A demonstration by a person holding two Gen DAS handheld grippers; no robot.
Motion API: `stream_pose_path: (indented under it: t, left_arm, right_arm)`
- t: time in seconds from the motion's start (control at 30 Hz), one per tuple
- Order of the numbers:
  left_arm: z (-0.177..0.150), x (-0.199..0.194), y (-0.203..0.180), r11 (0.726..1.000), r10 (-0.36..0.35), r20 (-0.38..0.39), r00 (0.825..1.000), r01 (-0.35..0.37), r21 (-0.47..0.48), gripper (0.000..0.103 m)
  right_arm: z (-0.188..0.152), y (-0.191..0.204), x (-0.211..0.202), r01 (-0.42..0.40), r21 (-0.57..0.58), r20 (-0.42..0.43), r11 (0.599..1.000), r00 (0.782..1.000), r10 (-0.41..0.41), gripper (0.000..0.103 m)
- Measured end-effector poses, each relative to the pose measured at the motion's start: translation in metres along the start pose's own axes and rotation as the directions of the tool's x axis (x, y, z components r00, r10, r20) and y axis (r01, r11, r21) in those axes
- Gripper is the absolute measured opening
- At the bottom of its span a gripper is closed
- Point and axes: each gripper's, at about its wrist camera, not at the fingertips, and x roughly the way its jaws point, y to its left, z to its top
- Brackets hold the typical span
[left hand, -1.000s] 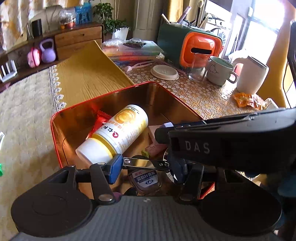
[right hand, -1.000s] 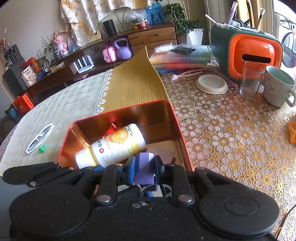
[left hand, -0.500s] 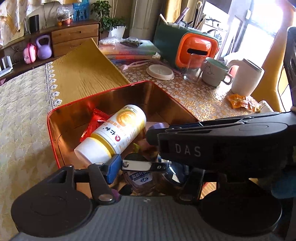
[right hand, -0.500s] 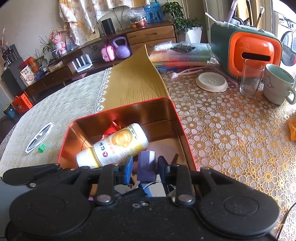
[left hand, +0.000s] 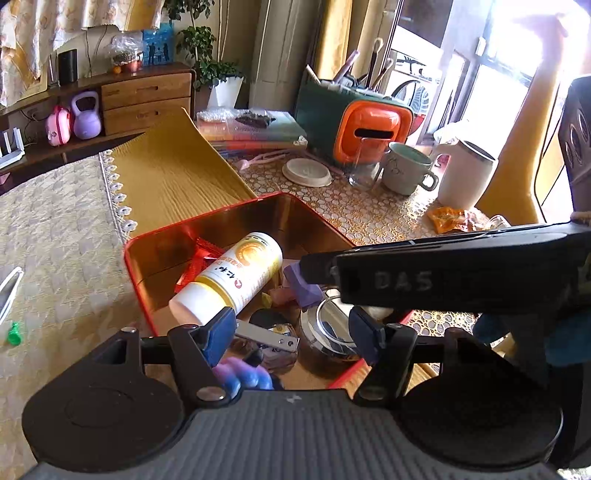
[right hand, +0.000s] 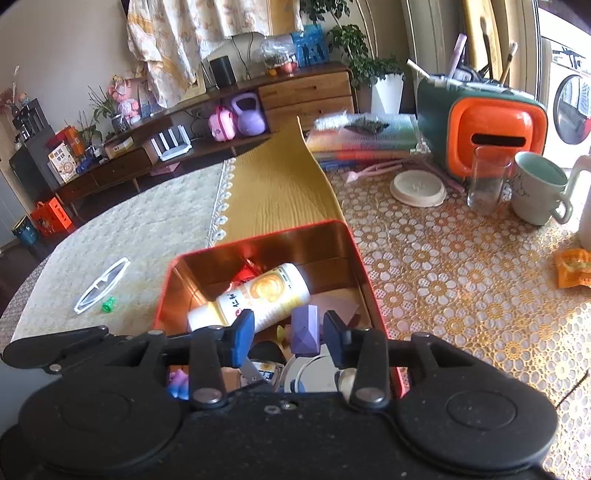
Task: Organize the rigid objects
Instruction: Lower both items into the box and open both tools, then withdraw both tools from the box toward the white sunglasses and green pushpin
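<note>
While jaws open, purple block loose (untouched) — red tin, rim close.

home living or dining room. table under gold floral lace cover as landmark. on it: mug, glass, stacked books, orange-fronted organiser holding brushes. beyond its far edge: low wooden sideboard with drawers, purple kettlebell, pink case, speaker; potted plant in white pot. to its far right: washing machine. behind sideboard: patterned curtain.
</note>
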Motion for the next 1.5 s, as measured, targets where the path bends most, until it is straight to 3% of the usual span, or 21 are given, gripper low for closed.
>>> stream_pose_path:
  t: [0.37, 0.63, 1.17, 1.4, 1.5]
  left_arm:
    - [-0.008, -0.054, 0.006, 0.999, 0.012, 0.061, 0.998, -0.014, 0.038, 0.071]
    - [-0.017, -0.094, 0.022, 0.996, 0.051, 0.115, 0.992, -0.058, 0.065, 0.075]
    - [-0.049, -0.154, 0.094, 0.993, 0.119, 0.130, 0.984, -0.117, -0.028, 0.078]
    - [-0.061, -0.168, 0.131, 0.976, 0.210, 0.127, 0.970, -0.200, -0.085, 0.082]
    - [-0.064, -0.171, 0.144, 0.968, 0.244, 0.125, 0.962, -0.232, -0.100, 0.082]
  right_arm:
    - [-0.008, 0.021, -0.038, -0.029, -0.021, 0.027, 0.999, 0.999, 0.030, 0.050]
    - [-0.018, 0.045, -0.059, -0.053, -0.056, 0.042, 0.997, 0.998, 0.056, 0.063]
    - [-0.034, 0.102, -0.076, -0.087, -0.108, 0.037, 0.990, 0.995, 0.091, 0.085]
    - [-0.044, 0.131, -0.067, -0.113, -0.171, 0.009, 0.979, 0.993, 0.116, 0.090]
    - [-0.048, 0.143, -0.063, -0.136, -0.209, 0.008, 0.968, 0.990, 0.141, 0.097]
